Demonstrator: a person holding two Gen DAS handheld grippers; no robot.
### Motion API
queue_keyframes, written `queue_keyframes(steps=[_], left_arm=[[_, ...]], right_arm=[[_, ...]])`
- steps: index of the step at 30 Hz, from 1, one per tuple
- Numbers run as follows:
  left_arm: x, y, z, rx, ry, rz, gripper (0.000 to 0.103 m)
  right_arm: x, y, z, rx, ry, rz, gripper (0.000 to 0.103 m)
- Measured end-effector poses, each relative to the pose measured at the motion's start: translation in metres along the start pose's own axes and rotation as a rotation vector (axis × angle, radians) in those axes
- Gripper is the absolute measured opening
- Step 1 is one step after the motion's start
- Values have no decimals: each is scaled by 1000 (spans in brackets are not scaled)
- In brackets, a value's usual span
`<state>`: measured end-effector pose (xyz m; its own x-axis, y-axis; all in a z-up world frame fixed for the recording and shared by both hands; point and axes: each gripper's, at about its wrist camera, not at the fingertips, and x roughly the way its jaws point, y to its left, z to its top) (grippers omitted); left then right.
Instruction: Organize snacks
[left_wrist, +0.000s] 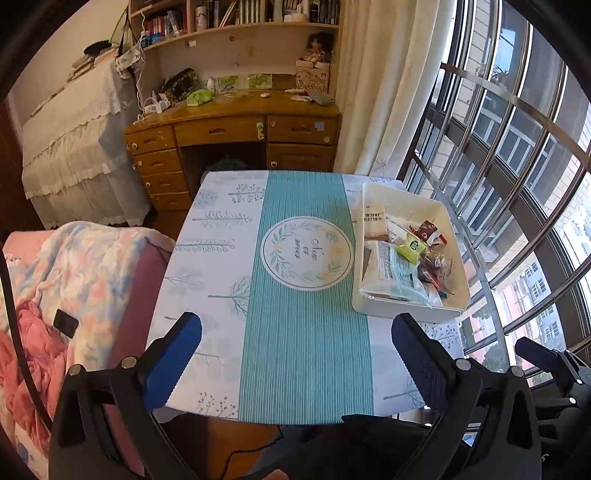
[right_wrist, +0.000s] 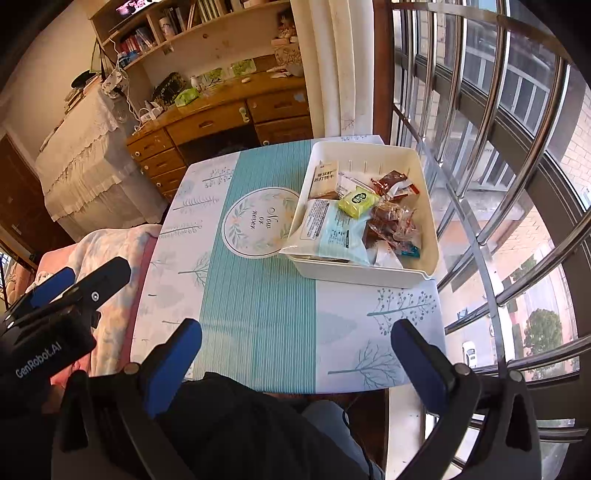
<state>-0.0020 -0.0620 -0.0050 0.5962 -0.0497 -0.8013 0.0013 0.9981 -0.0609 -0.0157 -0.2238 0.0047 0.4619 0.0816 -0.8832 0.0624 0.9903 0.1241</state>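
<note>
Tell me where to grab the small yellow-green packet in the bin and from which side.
Probably take the yellow-green packet by its two long edges, coming straight down from above with the right tongs: it lies flat on top of the pile, and the white bin walls block any sideways approach.

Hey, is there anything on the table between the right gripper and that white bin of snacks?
Nothing visible. Only bare tablecloth lies between the open right gripper and the white bin, which sits at the table's far right by the window.
</note>
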Motion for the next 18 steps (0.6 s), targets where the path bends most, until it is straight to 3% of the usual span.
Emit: queue_keyframes(steps=[18], left_arm=[[4, 9, -8, -19, 49, -3, 102]], right_arm=[[-9, 14, -7, -53, -53, -44, 103]])
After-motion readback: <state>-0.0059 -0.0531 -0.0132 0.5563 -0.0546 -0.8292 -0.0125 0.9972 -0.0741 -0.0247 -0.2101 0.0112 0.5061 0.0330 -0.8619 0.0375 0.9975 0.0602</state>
